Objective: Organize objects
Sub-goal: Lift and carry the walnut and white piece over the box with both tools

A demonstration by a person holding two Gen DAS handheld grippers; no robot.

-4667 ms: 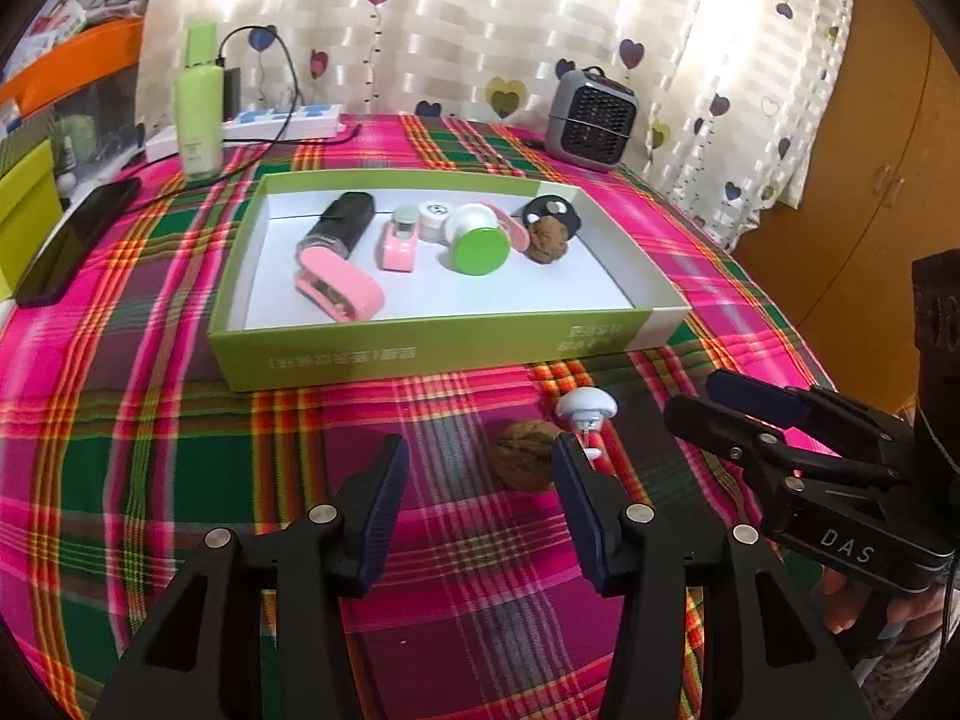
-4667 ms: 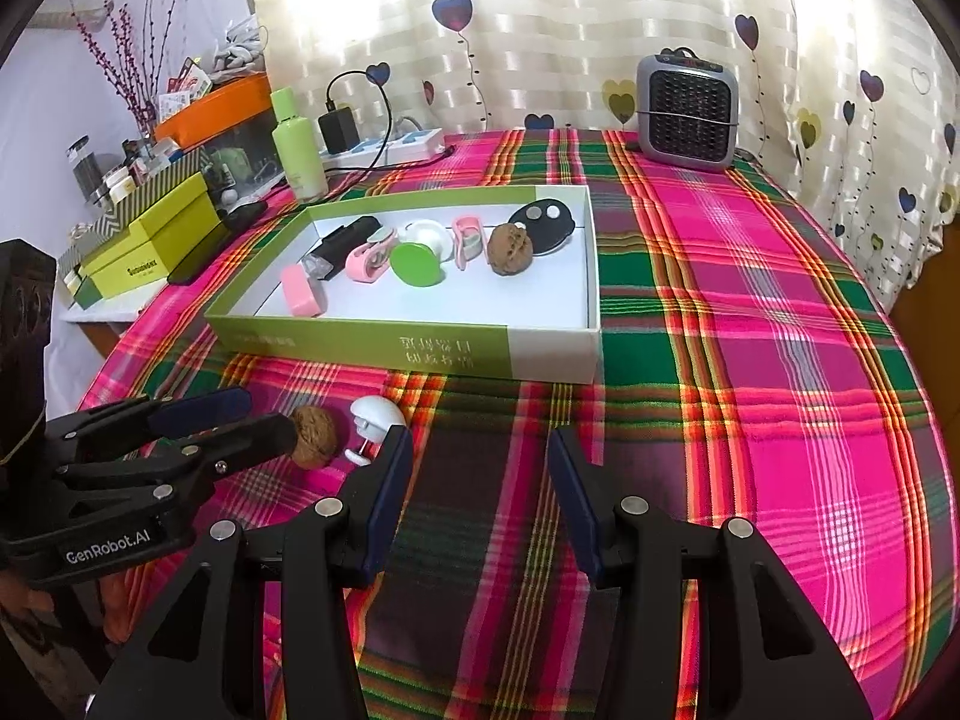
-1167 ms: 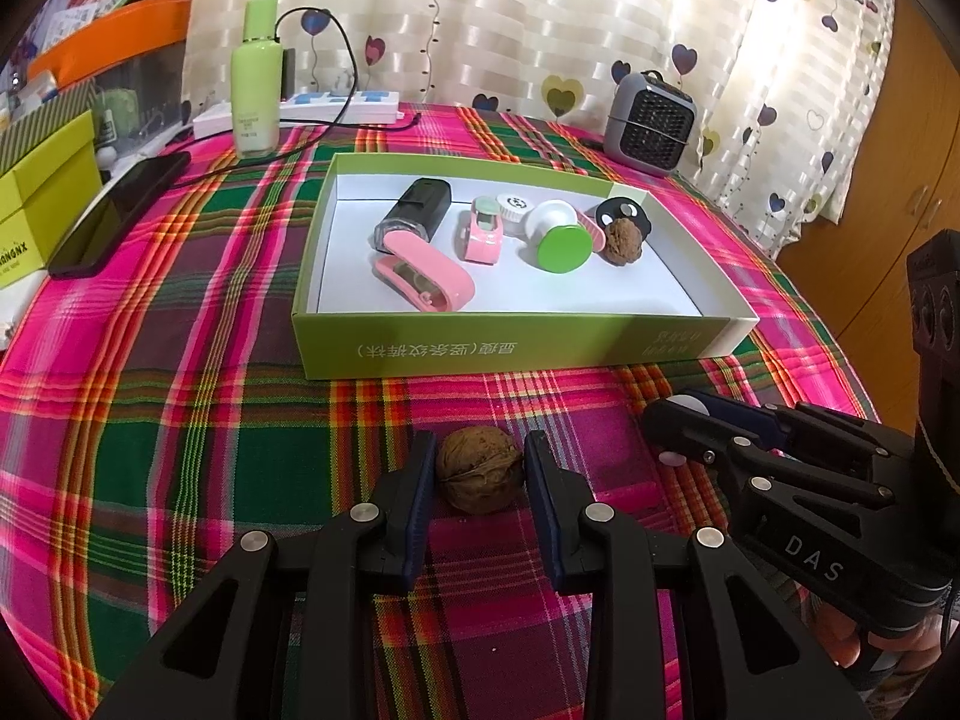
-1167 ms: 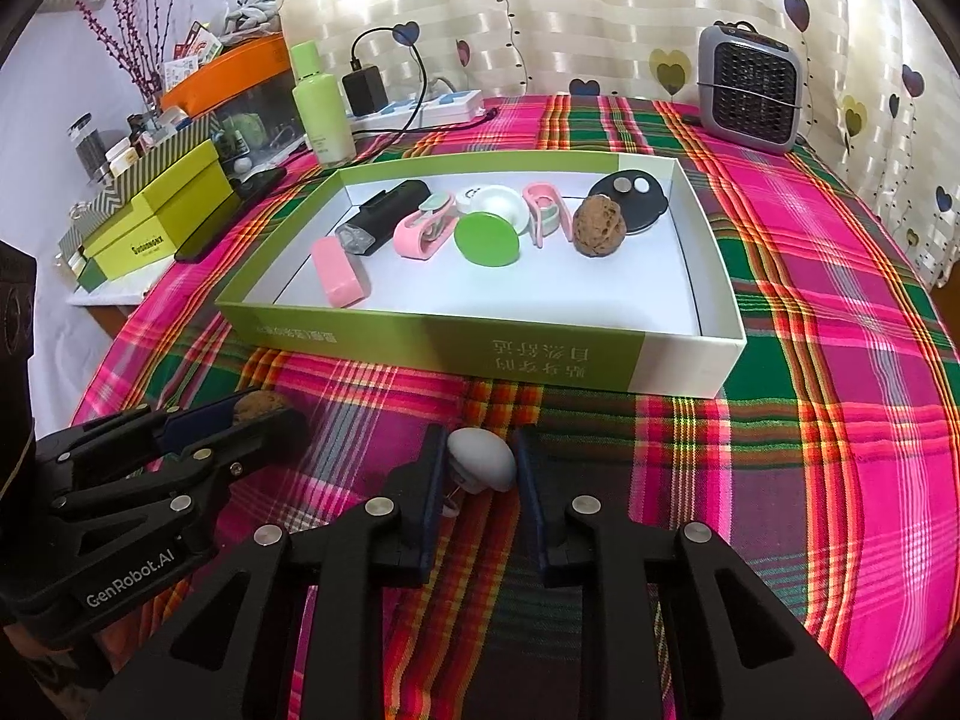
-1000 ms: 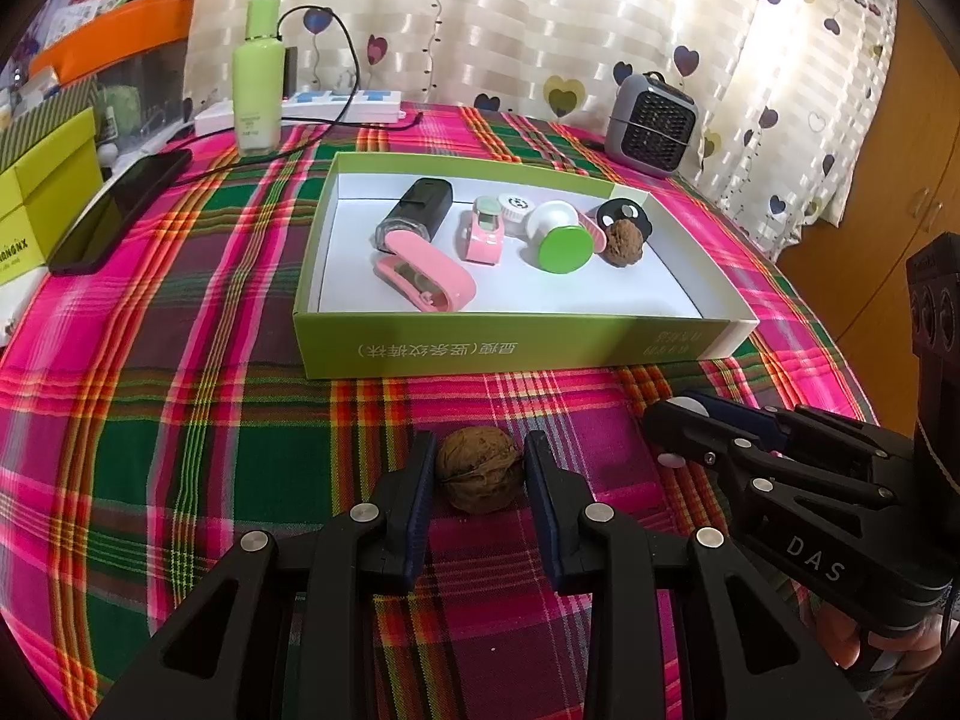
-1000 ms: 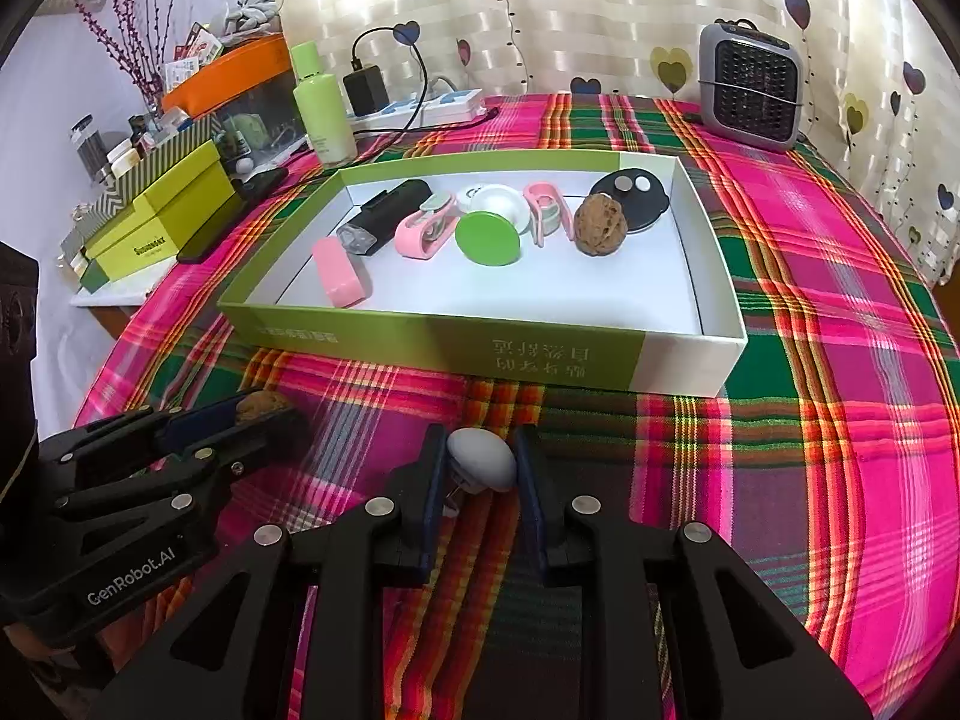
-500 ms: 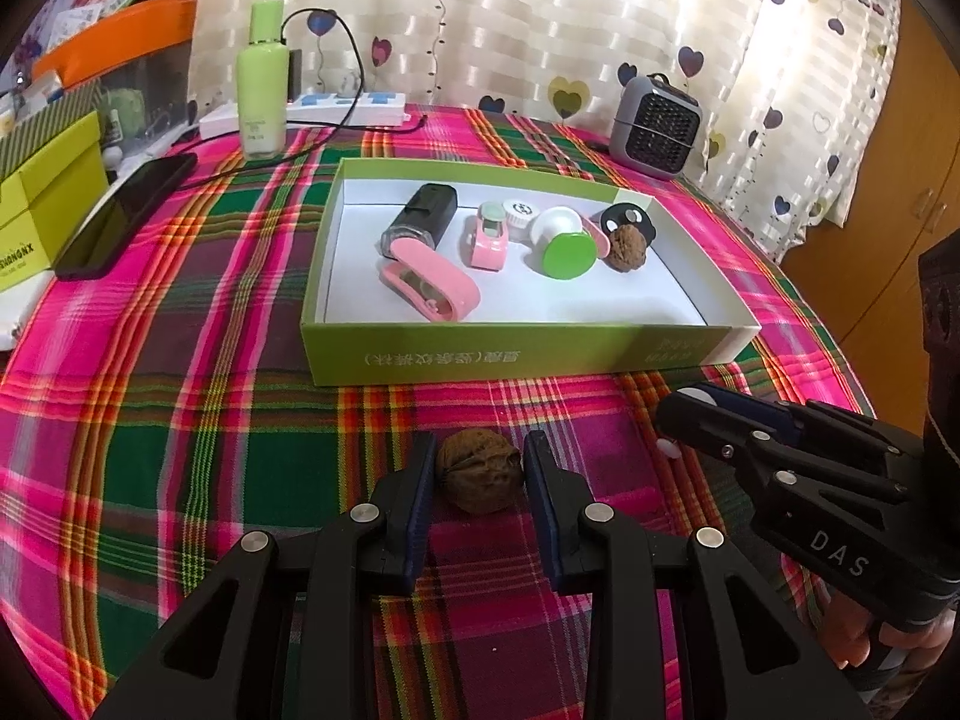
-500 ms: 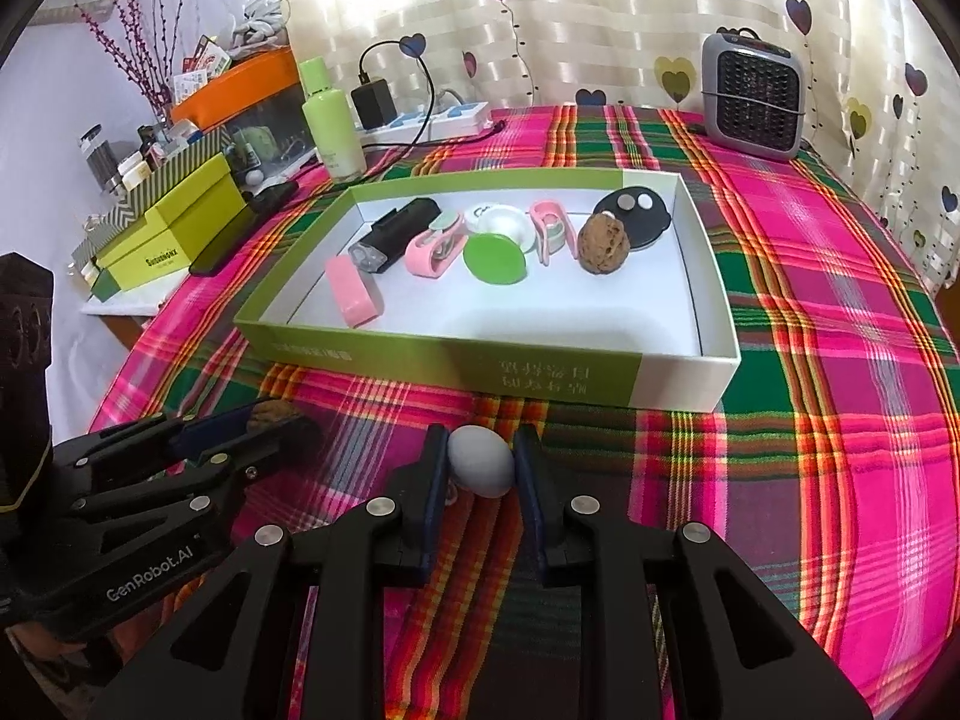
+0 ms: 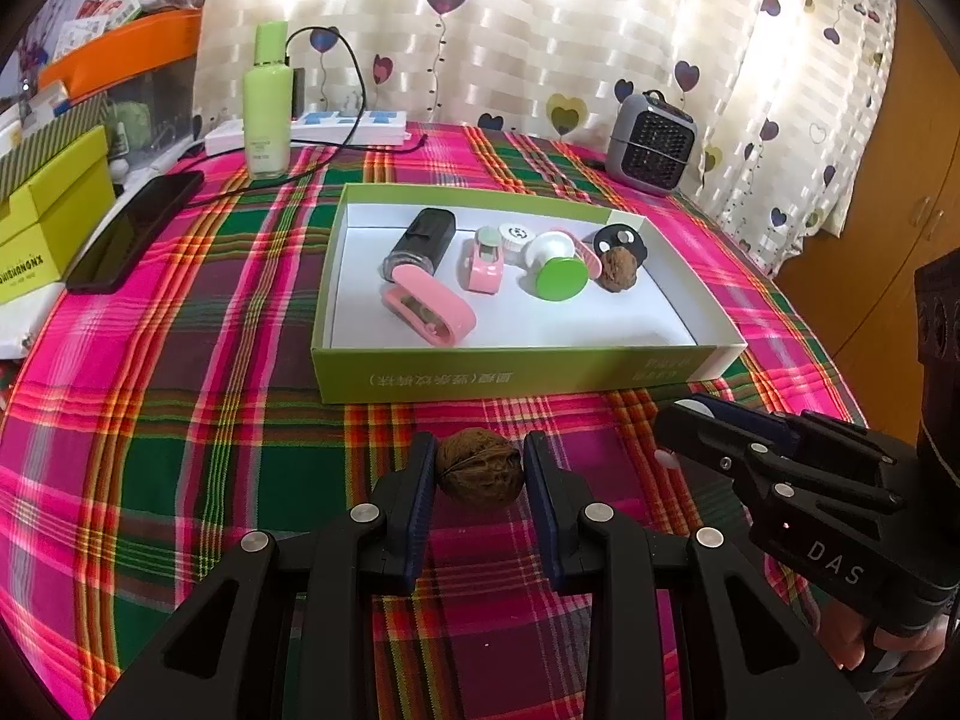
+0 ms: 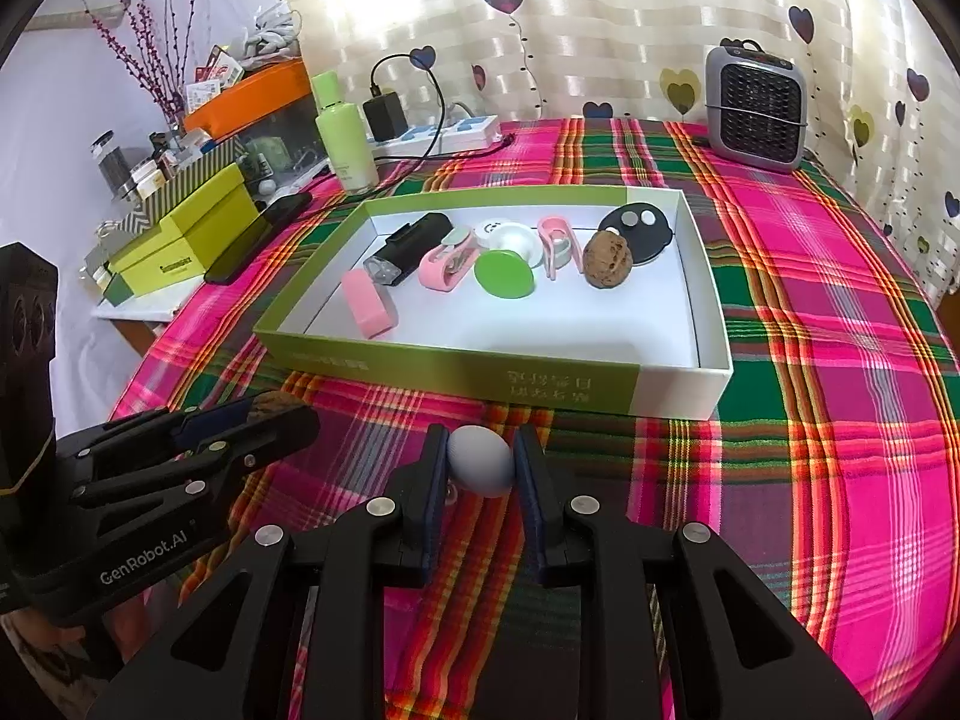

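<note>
Walnut (image 9: 478, 473) is sitting pinched between the fingers (image 9: 420, 483) of the left gripper (image 9: 478, 480), both blue pads pressing on its flanks, so the fingers are standing only a nut's width apart. Whether it is resting on the plaid tabletop (image 9: 198, 408) or hanging just clear of it cannot be told. Beyond the fingertips, the green box (image 9: 528, 378) is lying with its near wall facing them, well apart from the held nut.

Off to the right of these fingers, the right gripper (image 9: 690, 420) is showing from the side, with a sliver of white peeking between its tips. From its own camera, the right gripper (image 10: 480, 462) is clamping a white egg-shaped piece (image 10: 480, 459), the fingers (image 10: 429, 480) drawn in close against both sides of it. A small stem seems to be poking down under the piece, too blurred to name. To the left of these fingers the left gripper (image 10: 282, 411) is appearing with the brown nut at its tips.

Ahead of the fingers, inside the box, a second walnut (image 10: 608, 258) is lying beside a black oval disc (image 10: 642, 228), touching it or nearly so. A green round cap (image 10: 503, 273), a pink clip (image 10: 555, 243), a pink tape dispenser (image 10: 447, 264), a pink bar (image 10: 369, 303) and a black cylinder (image 10: 414, 246) are lying further left along the box floor.
</note>
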